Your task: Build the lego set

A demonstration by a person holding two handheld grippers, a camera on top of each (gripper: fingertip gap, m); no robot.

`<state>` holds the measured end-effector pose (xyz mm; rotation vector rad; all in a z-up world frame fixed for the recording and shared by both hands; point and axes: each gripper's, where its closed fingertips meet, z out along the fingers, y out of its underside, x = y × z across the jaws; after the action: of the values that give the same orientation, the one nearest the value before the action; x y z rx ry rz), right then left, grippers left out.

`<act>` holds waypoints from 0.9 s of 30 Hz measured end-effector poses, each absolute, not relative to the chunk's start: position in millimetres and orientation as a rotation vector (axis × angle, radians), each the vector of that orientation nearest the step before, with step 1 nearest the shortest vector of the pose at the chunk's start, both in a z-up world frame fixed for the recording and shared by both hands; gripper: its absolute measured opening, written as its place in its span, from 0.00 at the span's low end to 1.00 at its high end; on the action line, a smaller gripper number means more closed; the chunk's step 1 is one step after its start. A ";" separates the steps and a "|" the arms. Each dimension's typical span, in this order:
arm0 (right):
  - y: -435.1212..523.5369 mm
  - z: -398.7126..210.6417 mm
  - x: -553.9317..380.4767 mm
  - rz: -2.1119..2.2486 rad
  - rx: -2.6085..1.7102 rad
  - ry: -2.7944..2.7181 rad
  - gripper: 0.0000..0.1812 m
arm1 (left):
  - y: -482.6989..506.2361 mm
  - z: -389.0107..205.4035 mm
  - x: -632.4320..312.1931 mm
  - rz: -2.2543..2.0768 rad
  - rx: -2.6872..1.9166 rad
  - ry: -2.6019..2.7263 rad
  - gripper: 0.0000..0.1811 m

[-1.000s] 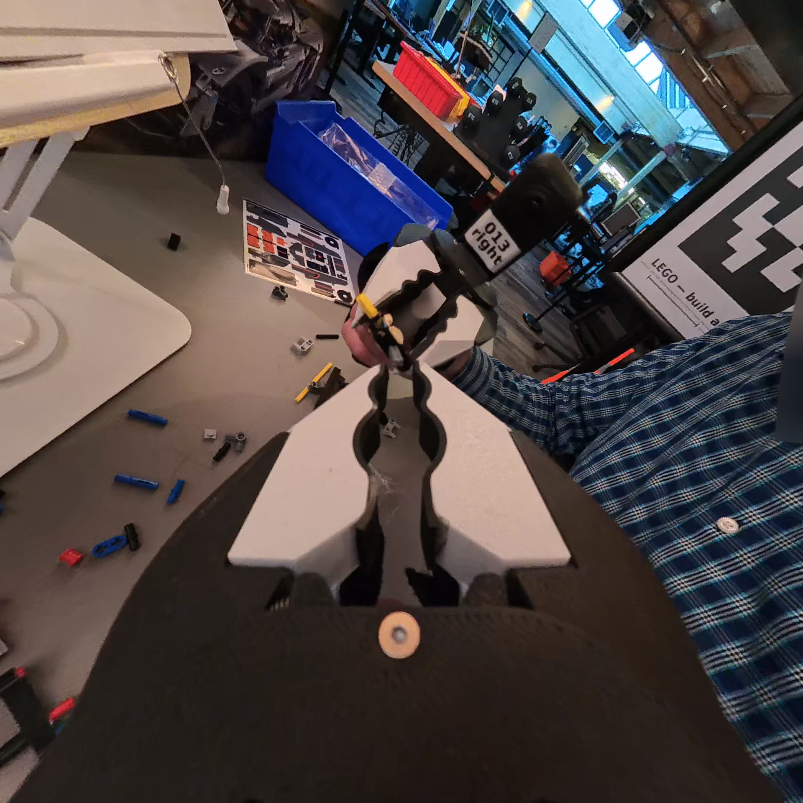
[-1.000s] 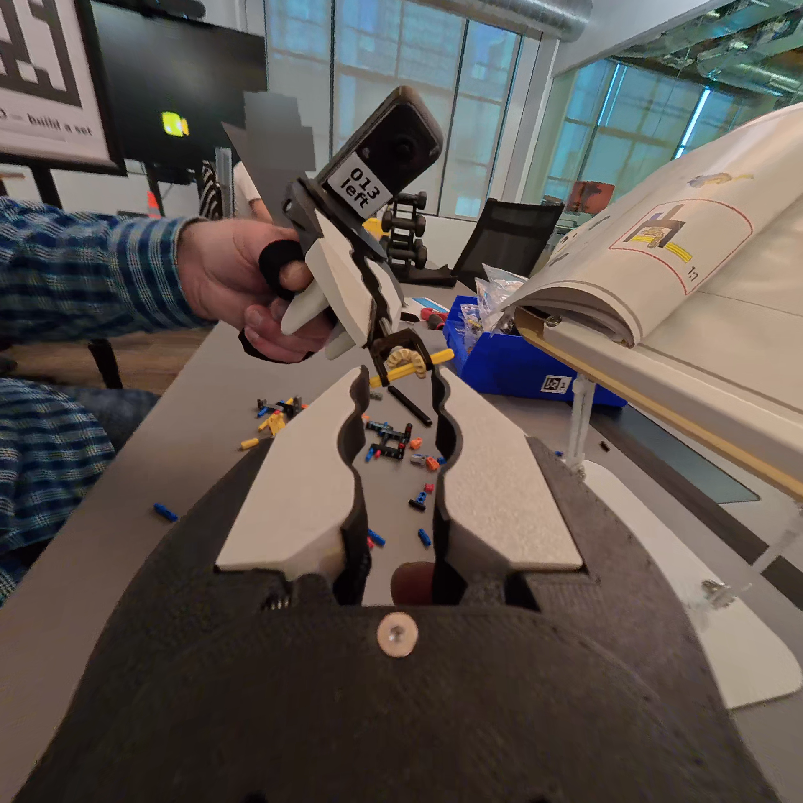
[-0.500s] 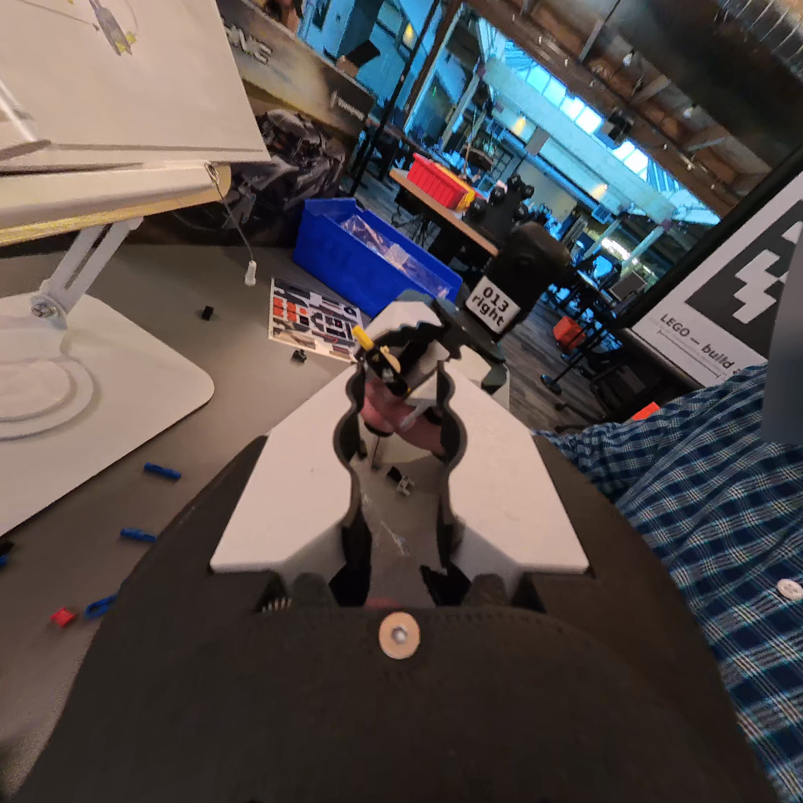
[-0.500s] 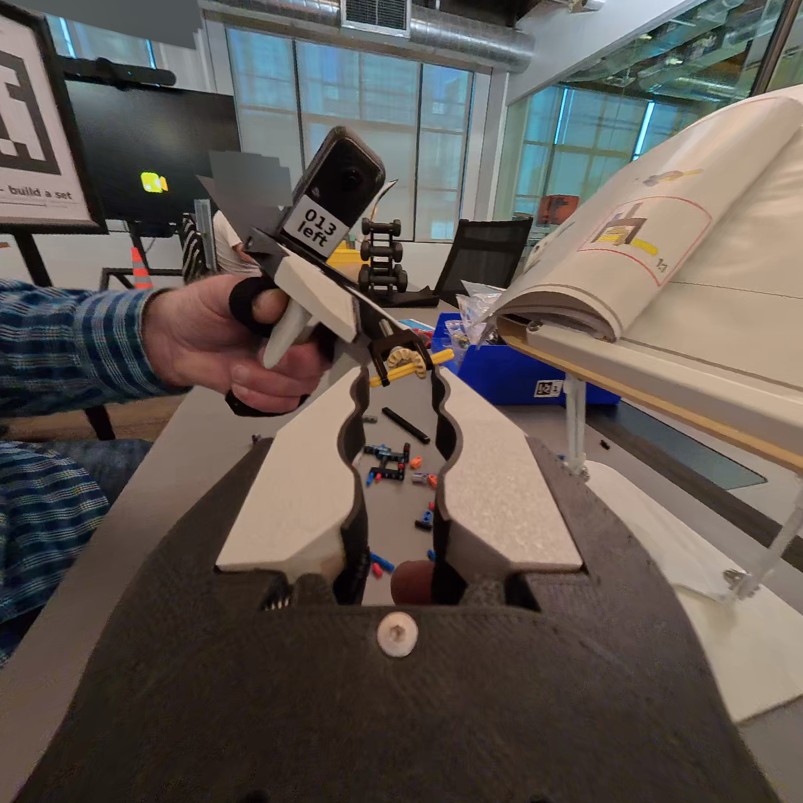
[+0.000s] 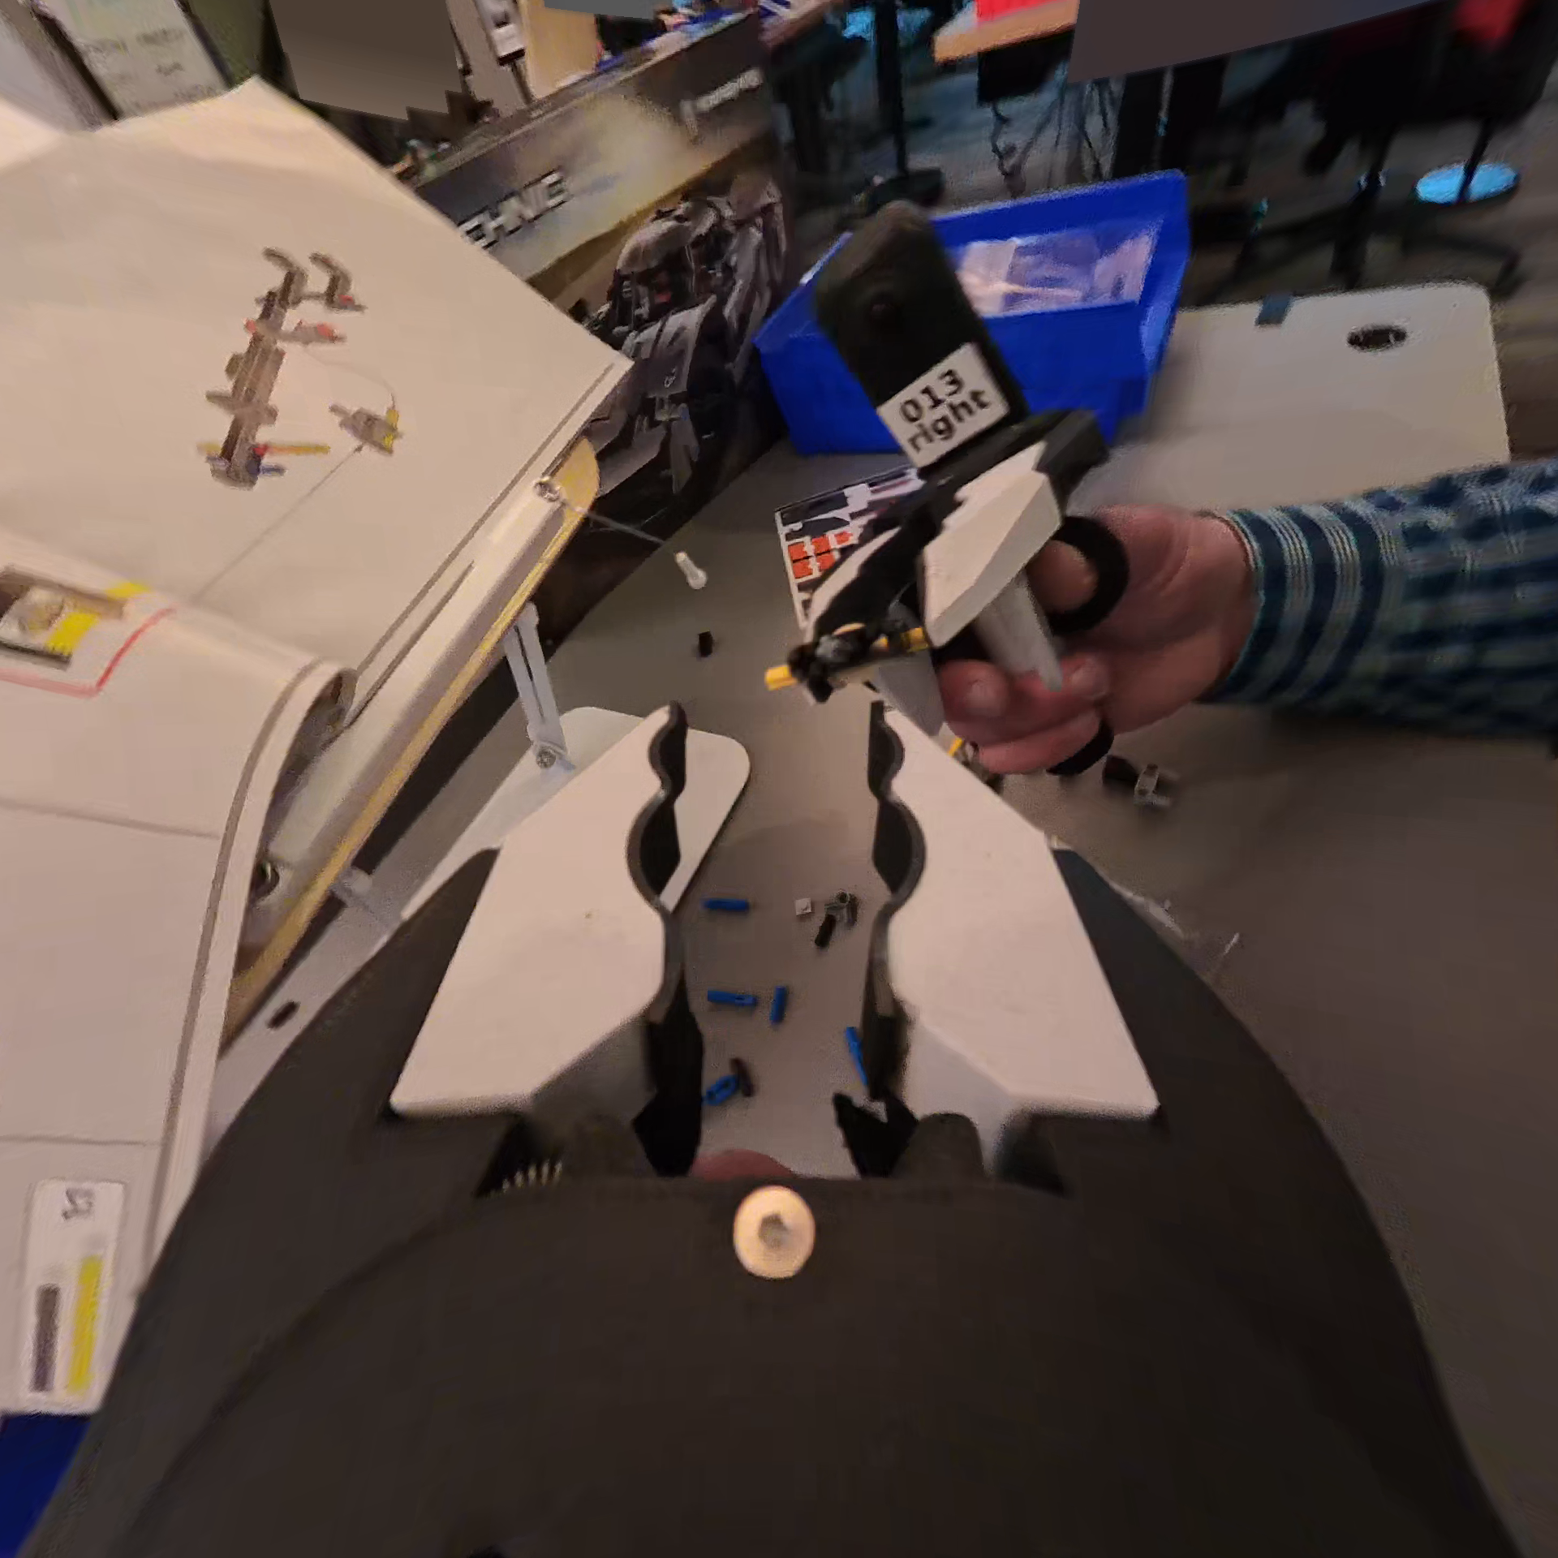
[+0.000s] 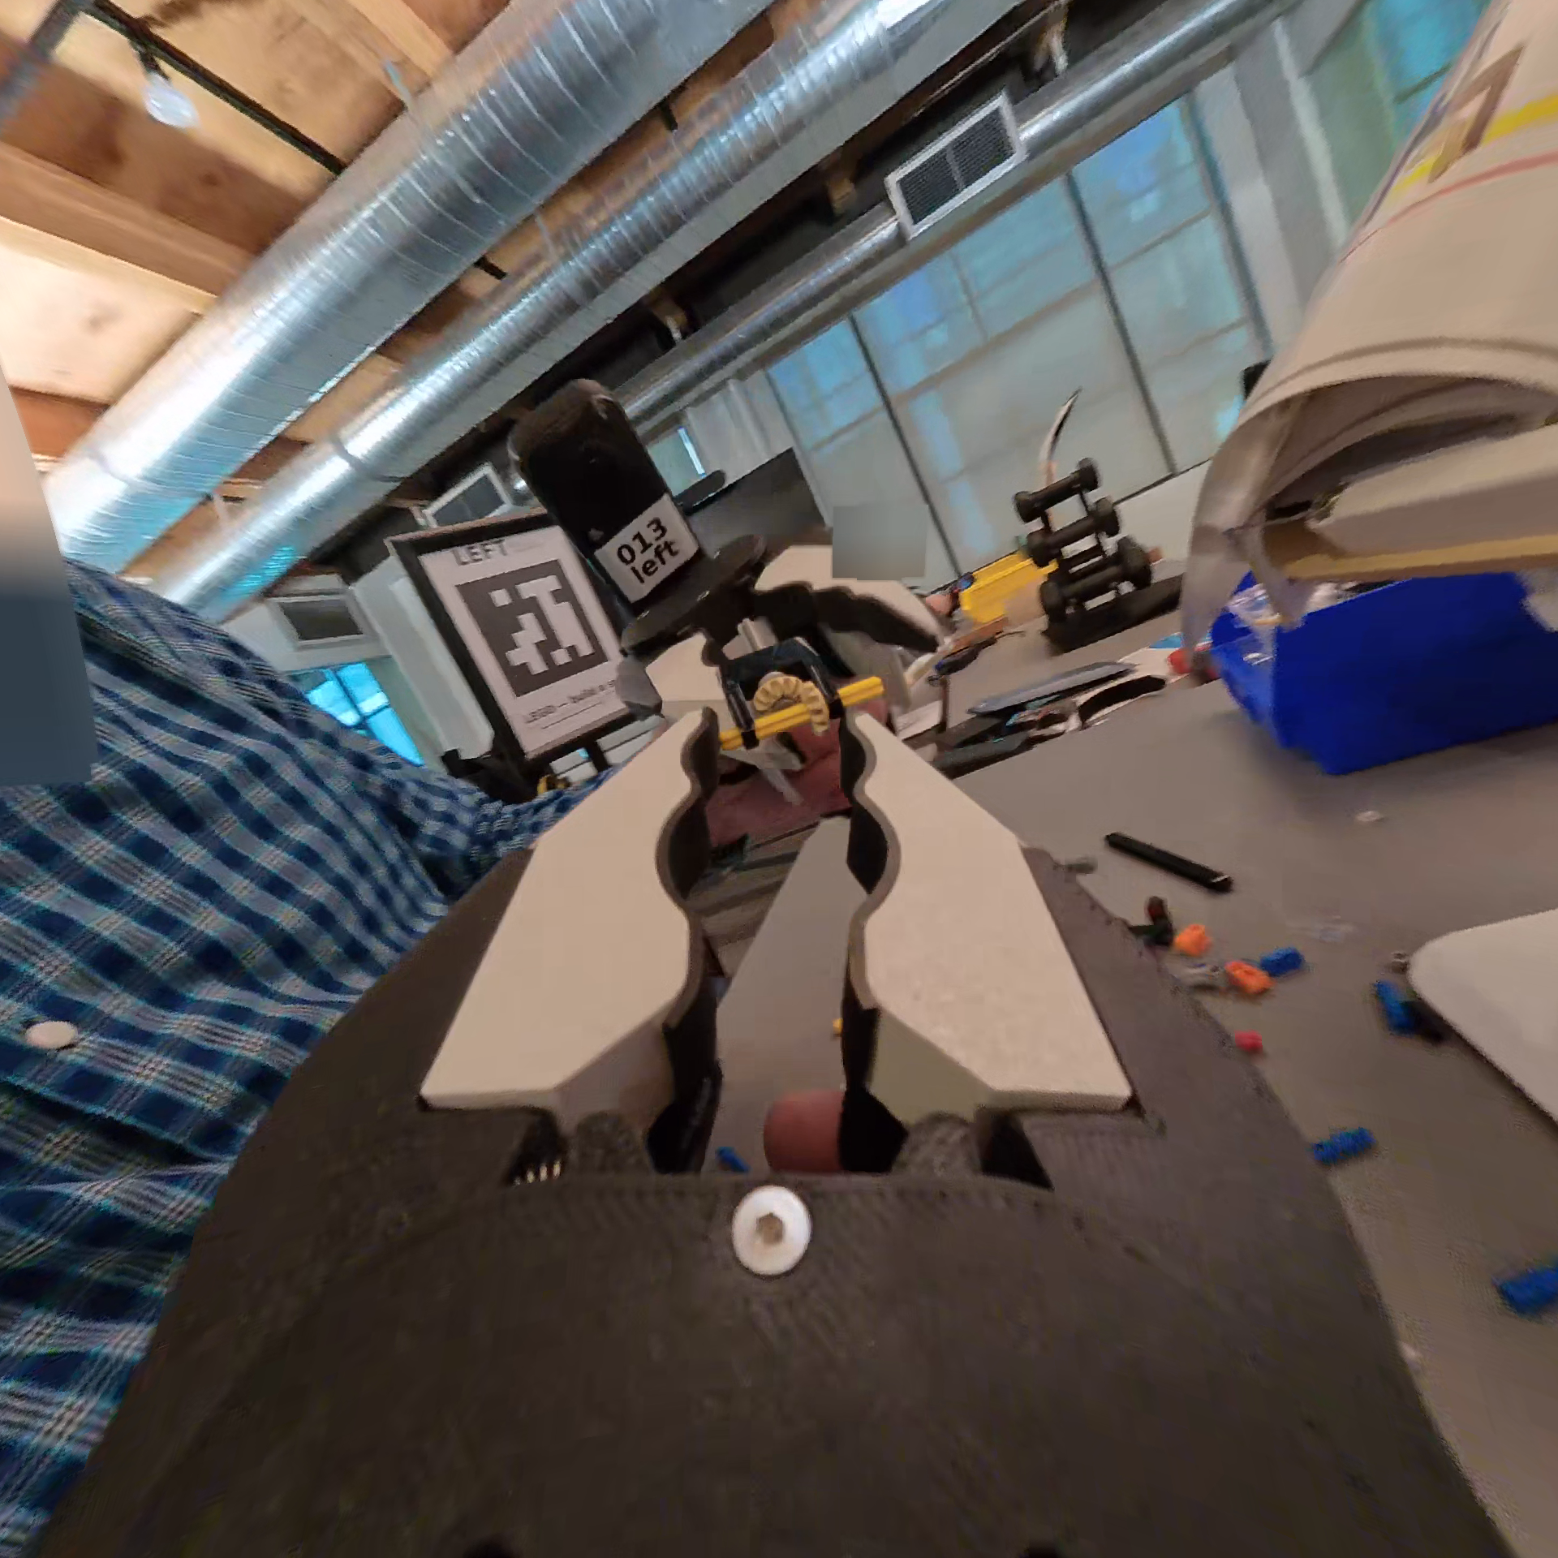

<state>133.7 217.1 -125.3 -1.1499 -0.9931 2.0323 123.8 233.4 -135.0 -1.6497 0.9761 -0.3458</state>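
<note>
A small lego assembly (image 6: 792, 706), a yellow axle through a tan gear and a black frame, sits between the tips of my right gripper (image 6: 777, 727), which is shut on it and holds it in the air. In the left wrist view the same assembly (image 5: 780, 677) sticks out of the right gripper (image 5: 851, 653), held by a hand in a plaid sleeve (image 5: 1391, 582). My left gripper (image 5: 776, 725) is open and empty, its tips just below and left of the assembly, not touching it. Loose blue and black pins (image 5: 729, 999) lie on the table beneath its fingers.
An open instruction booklet (image 5: 253, 379) on a white stand fills the left side. A blue bin (image 5: 1054, 362), a sticker sheet (image 5: 830, 539) and the set's box (image 5: 674, 278) stand beyond. Small coloured pieces (image 6: 1248, 974) and a black axle (image 6: 1168, 862) lie on the grey table. Left and right tips are no more than a few centimetres apart.
My left gripper has opened, let go of the assembly and swung left towards the booklet. My right gripper now holds the assembly alone and has tilted upward.
</note>
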 end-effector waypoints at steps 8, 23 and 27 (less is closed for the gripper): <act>207.5 -124.2 137.3 2.223 -1.142 -1.021 0.14 | 222.8 -135.7 137.4 -0.250 -1.583 1.228 0.08; 225.4 -120.8 136.6 1.959 -1.152 -0.939 0.15 | 227.8 -136.9 130.8 -0.356 -1.690 1.084 0.19; 236.4 -115.3 139.9 1.503 -1.112 -0.960 0.15 | 224.8 -120.3 131.4 -0.752 -1.721 0.829 0.20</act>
<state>139.9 236.4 -115.3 -1.1116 -0.9598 1.5026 131.4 224.8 -120.3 -1.7206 0.8295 -0.7515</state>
